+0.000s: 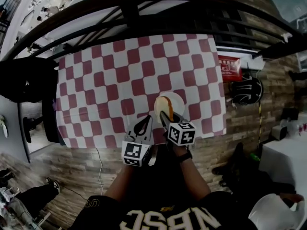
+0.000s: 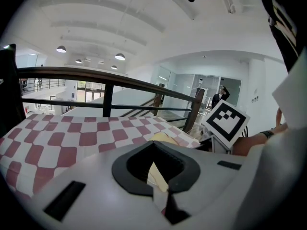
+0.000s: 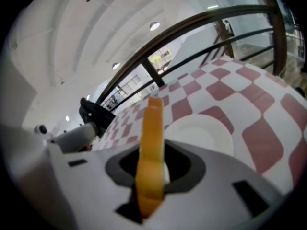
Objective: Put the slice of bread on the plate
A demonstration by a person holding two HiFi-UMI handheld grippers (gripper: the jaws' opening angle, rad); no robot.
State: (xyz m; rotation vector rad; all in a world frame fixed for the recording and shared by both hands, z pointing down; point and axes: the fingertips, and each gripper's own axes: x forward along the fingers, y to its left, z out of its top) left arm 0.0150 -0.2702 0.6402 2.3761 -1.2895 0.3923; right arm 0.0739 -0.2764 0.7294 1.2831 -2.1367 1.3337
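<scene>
A slice of bread (image 1: 163, 107) with an orange-brown crust stands on edge in my right gripper (image 1: 166, 115), whose jaws are shut on it. It hangs just over the near rim of the white plate (image 1: 177, 99), which sits near the front edge of the red-and-white checked table (image 1: 96, 80). In the right gripper view the bread (image 3: 151, 143) rises edge-on from the jaws, with the plate (image 3: 204, 133) right behind it. My left gripper (image 1: 146, 121) hovers close on the left, its fingers converging with nothing held. Its view shows the bread (image 2: 164, 138) and the right gripper's marker cube (image 2: 225, 121).
A dark metal railing (image 1: 144, 4) runs along the table's far side. A black bag (image 1: 24, 80) sits off the left edge. A red box (image 1: 229, 65) and a round black object (image 1: 247, 91) lie on the floor to the right.
</scene>
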